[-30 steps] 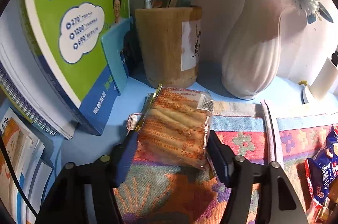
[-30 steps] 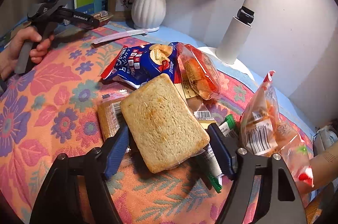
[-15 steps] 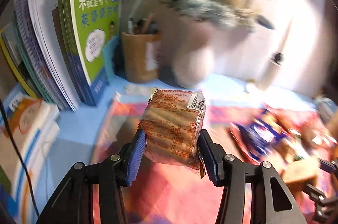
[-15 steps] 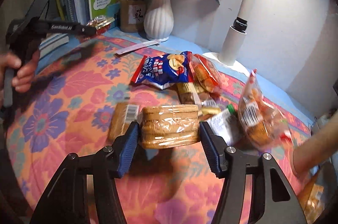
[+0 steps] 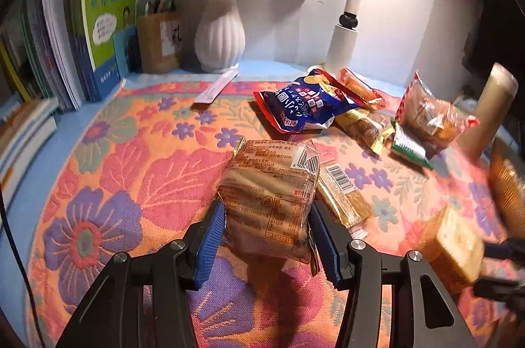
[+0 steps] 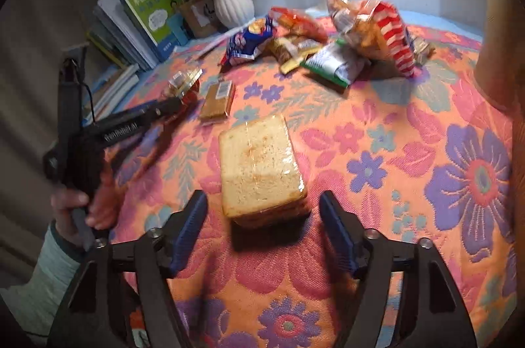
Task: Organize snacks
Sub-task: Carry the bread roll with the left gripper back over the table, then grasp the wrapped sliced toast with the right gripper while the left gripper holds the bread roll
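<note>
My left gripper (image 5: 265, 216) is shut on a clear packet of biscuits (image 5: 269, 190), held above the flowered cloth (image 5: 131, 171). The right wrist view shows that same gripper (image 6: 178, 100) from the side, with the packet (image 6: 183, 80) at its tip and a hand (image 6: 72, 203) on its grip. My right gripper (image 6: 262, 216) has its jaws opening. A wrapped stack of bread slices (image 6: 259, 164) lies flat on the cloth between them, and neither pad touches it. In the left wrist view the bread (image 5: 456, 243) sits at the lower right.
A slim barcoded packet (image 5: 344, 197) lies on the cloth nearby. Behind it is a heap of snacks with a blue bag (image 5: 305, 105) and a red-striped bag (image 6: 380, 26). Books (image 5: 105, 30), a pen holder (image 5: 160, 43), a white vase (image 5: 220, 43) and a lamp post (image 5: 344, 43) line the back.
The left gripper has carried the biscuit packet from the corner by the vase out over the middle of the cloth. The right gripper has let go of the bread, which now lies flat, and its jaws have widened.
</note>
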Tool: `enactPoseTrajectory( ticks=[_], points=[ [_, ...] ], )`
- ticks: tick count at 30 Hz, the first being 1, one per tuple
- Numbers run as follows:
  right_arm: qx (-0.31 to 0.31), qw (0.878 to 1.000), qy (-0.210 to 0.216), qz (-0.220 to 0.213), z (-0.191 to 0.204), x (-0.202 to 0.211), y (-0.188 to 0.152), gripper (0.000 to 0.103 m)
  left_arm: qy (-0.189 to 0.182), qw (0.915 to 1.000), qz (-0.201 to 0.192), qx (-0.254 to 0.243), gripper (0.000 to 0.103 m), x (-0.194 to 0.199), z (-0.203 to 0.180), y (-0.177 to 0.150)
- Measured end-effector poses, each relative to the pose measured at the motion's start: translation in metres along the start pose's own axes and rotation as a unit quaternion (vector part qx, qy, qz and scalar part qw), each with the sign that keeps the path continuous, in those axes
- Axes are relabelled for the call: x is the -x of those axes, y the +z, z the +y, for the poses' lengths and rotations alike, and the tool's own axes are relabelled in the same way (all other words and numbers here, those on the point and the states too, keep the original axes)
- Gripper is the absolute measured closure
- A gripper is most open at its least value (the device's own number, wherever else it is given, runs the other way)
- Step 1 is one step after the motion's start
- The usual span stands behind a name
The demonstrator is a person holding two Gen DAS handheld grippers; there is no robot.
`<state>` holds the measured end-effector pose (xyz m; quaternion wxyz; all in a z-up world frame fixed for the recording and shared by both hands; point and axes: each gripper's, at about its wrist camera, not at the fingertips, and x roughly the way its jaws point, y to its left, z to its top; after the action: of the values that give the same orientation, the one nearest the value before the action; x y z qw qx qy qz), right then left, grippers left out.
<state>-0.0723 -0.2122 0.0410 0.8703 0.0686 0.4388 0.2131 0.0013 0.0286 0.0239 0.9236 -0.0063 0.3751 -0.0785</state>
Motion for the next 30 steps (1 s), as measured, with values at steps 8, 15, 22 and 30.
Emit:
enactPoseTrajectory(
  ticks=[8, 15, 22, 30],
  points=[
    [0.046, 0.999, -0.026, -0.005, 0.018, -0.019, 0.020, 0.022, -0.039, 0.9989, 0.026, -0.003, 0.016, -0.008, 0.004, -0.002],
    [0.058, 0.997, -0.050, 0.020, 0.019, -0.045, 0.013, 0.022, -0.013, 0.9990, 0.041, -0.015, 0.016, -0.013, -0.003, -0.002],
    [0.079, 0.993, -0.082, 0.027, 0.026, -0.053, 0.010, 0.021, -0.046, 0.9977, 0.044, 0.023, 0.016, -0.014, 0.010, 0.001],
    [0.078, 0.994, -0.077, 0.026, 0.024, -0.051, 0.010, 0.020, -0.098, 0.9895, 0.005, 0.106, 0.004, -0.002, 0.043, -0.001]
  ],
)
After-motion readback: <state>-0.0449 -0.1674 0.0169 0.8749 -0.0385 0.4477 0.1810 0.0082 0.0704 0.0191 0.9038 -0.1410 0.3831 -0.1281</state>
